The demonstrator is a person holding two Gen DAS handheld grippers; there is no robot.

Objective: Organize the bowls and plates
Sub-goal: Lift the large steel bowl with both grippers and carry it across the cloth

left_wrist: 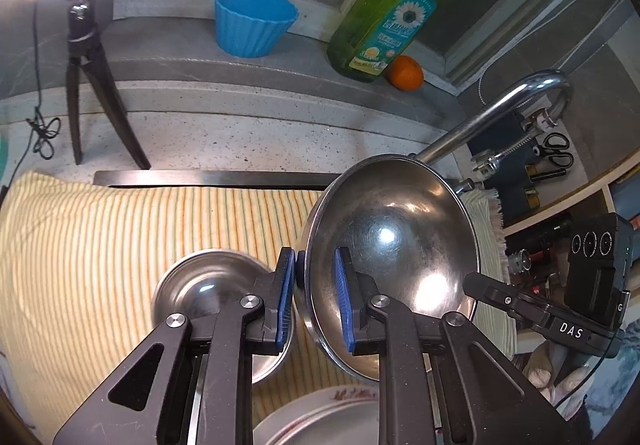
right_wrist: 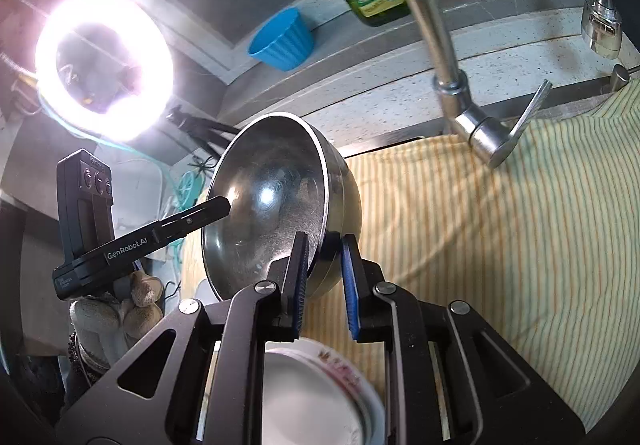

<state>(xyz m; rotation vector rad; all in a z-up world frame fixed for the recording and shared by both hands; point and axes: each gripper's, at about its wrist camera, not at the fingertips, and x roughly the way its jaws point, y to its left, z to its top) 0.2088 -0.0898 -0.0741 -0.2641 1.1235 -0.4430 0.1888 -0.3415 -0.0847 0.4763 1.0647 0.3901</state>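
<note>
Left wrist view: your two grippers share one tilted steel bowl (left_wrist: 394,265).

Left gripper (left_wrist: 316,297) and right gripper (right_wrist: 326,285) each clamp its rim (above the striped cloth (left_wrist: 120,237)).

Blue cup (left_wrist: 255,27), soap bottle (left_wrist: 384,15), orange (left_wrist: 405,73) — behind striped cloth (left_wrist: 120,229).

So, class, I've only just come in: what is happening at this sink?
A person with a tool in each hand holds one steel bowl tilted above a striped cloth. The left tool and the right tool both pinch its rim. A second steel bowl rests on the cloth, with a white plate below.
</note>
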